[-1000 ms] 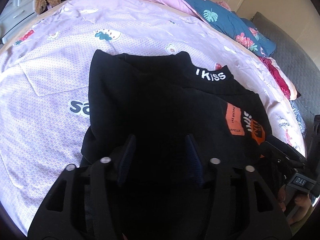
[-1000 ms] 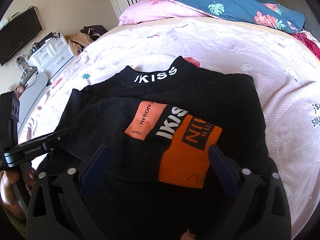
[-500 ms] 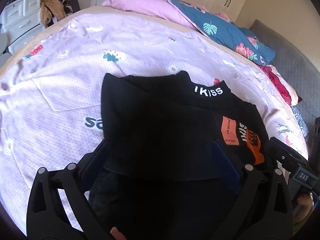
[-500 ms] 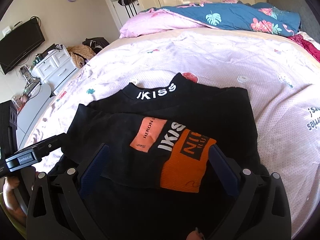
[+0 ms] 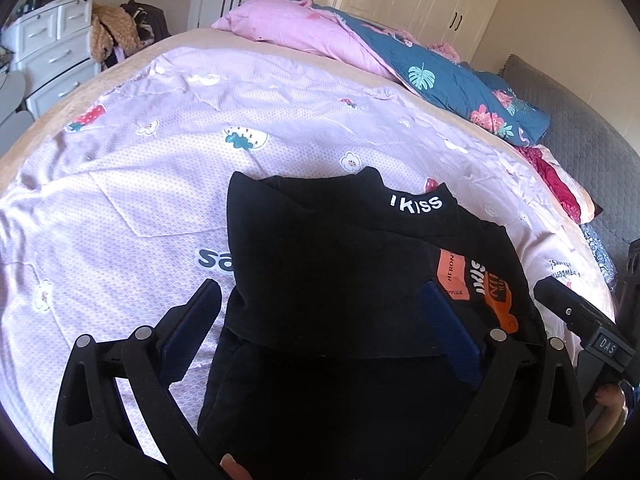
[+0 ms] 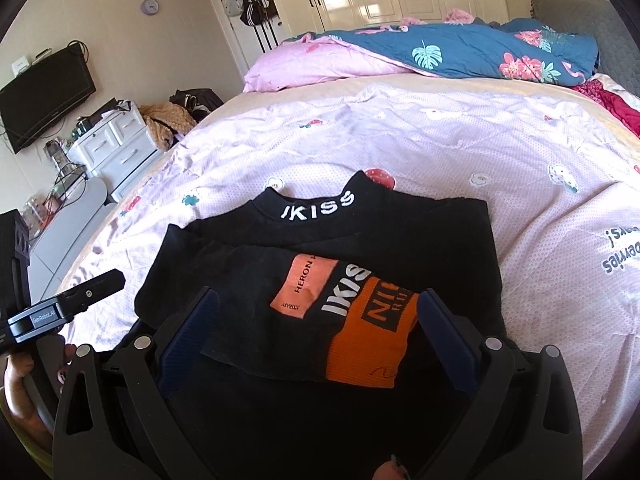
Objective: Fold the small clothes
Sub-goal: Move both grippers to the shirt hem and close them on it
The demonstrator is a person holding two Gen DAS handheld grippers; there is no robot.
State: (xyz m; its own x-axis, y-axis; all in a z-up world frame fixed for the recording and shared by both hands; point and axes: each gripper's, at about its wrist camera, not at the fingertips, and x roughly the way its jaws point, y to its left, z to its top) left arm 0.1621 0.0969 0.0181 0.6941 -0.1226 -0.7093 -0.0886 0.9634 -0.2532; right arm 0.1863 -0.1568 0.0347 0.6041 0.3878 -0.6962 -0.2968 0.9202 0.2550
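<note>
Both tongs above the bed, angled down at the garment. My left gripper [image 5: 320, 320] has its jaws spread wide, nothing pinched; the cloth lies below and between the 2 fingers, not pressed by the pads. My right gripper [image 6: 318, 320] likewise stands spread, pads clear of the fabric.

The black top [image 6: 400, 236] lies on the pink printed bedsheet [image 6: 400, 148], near the bed's front edge. Its collar with white lettering points toward the pillows. Its lower part is folded up over the body, showing the orange patch [image 6: 368, 352] on top.

At the head of the bed: a blue floral quilt [image 6: 480, 52] over pink bedding.
</note>
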